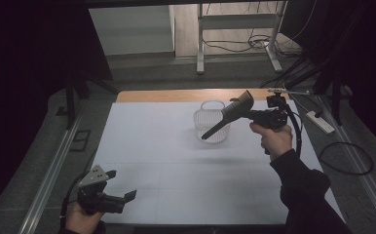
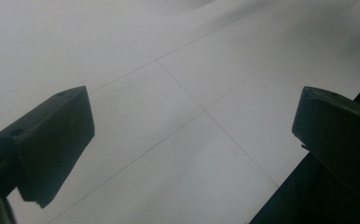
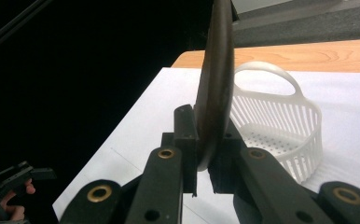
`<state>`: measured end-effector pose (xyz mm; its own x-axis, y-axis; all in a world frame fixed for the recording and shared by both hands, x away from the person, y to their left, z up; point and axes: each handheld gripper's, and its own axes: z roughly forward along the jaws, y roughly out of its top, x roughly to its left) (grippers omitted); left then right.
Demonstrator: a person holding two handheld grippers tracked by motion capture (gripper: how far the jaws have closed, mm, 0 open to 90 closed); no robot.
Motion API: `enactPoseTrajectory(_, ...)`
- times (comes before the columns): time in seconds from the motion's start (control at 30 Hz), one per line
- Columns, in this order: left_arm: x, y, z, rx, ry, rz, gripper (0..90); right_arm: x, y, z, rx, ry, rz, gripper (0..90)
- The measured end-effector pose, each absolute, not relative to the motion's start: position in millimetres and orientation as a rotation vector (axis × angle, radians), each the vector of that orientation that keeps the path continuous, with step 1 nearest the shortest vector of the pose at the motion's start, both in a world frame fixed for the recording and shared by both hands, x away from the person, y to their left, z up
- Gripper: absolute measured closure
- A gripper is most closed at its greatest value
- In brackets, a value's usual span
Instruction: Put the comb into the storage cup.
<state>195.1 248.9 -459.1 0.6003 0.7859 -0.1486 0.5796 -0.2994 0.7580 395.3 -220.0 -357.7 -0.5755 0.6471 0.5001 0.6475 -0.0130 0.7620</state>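
Black right tool [image 1: 248,113] raised, clamping a brush [image 1: 230,115] over the basket [image 1: 209,127].

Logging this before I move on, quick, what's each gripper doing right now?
Left gripper: open, holding nothing, low over the white table.
Right gripper: shut on a dark brush, by the basket.

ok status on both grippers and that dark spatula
Right gripper shut on the dark flat-bladed spatula, held over the white perforated plastic basket. Left gripper open, empty, at the near table edge. Nothing in the way.
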Motion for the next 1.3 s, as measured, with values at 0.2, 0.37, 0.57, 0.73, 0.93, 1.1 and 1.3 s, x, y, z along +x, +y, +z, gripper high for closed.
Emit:
enactPoseTrajectory(0.2,194,248,-459,2.031,1.091,0.325,0.0,400,-220,-357,-1.463,-2.2,-1.711,83.1)
enactPoseTrajectory(0.37,194,250,-459,2.036,1.101,0.32,0.0,405,-219,-355,-1.479,-2.195,-1.72,83.1)
enactPoseTrajectory(0.57,194,248,-459,2.054,1.111,0.33,0.0,409,-216,-354,-1.496,-2.194,-1.726,83.1)
enactPoseTrajectory(0.73,195,250,-459,2.053,1.122,0.321,0.0,415,-217,-351,-1.514,-2.187,-1.737,83.1)
enactPoseTrajectory(0.93,196,249,-460,2.06,1.125,0.31,0.0,422,-216,-350,-1.548,-2.178,-1.743,83.1)
enactPoseTrajectory(1.1,197,249,-460,2.064,1.132,0.306,0.0,428,-215,-349,-1.565,-2.179,-1.747,83.1)
enactPoseTrajectory(1.3,197,249,-460,2.065,1.133,0.302,0.0,434,-212,-351,-1.583,-2.19,-1.739,83.1)
